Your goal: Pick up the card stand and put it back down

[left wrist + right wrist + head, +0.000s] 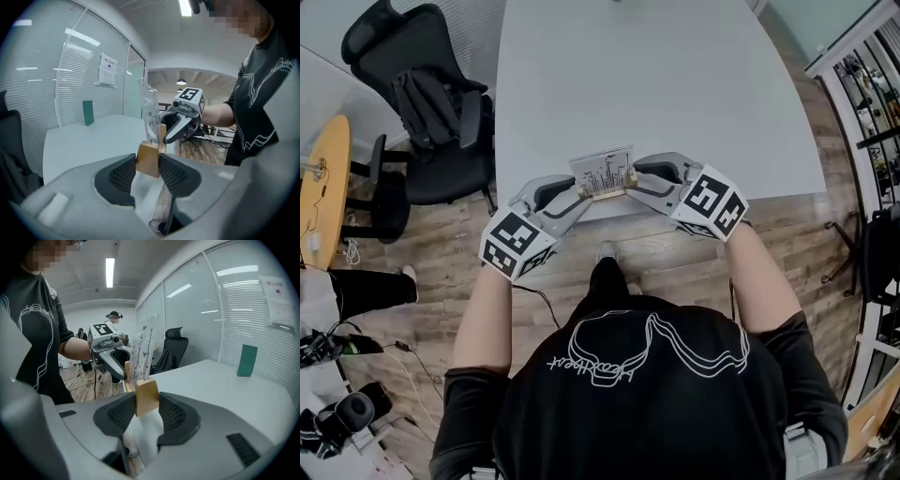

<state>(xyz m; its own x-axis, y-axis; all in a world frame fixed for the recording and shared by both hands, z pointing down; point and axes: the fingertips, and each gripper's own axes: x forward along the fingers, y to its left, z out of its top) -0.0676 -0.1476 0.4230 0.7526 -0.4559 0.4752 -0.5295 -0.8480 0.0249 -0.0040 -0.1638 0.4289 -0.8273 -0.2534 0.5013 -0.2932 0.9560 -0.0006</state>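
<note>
The card stand point(602, 174) is a clear upright panel with a printed card, set in a light wooden base. It is at the front edge of the white table point(656, 84). My left gripper point(577, 197) is shut on the base's left end and my right gripper point(630, 180) on its right end. In the left gripper view the wooden base point(148, 159) is pinched between the dark pads point(123, 174), with the panel point(151, 115) rising behind it and the right gripper point(185, 112) beyond. The right gripper view shows the other end point(146, 397) clamped likewise. I cannot tell whether the stand touches the table.
A small green upright object point(88, 113) stands far back on the table near the glass wall. A black office chair point(431, 112) is left of the table, beside a round wooden table point(323, 187). Another person point(114, 317) stands in the background. Shelves point(872, 103) line the right side.
</note>
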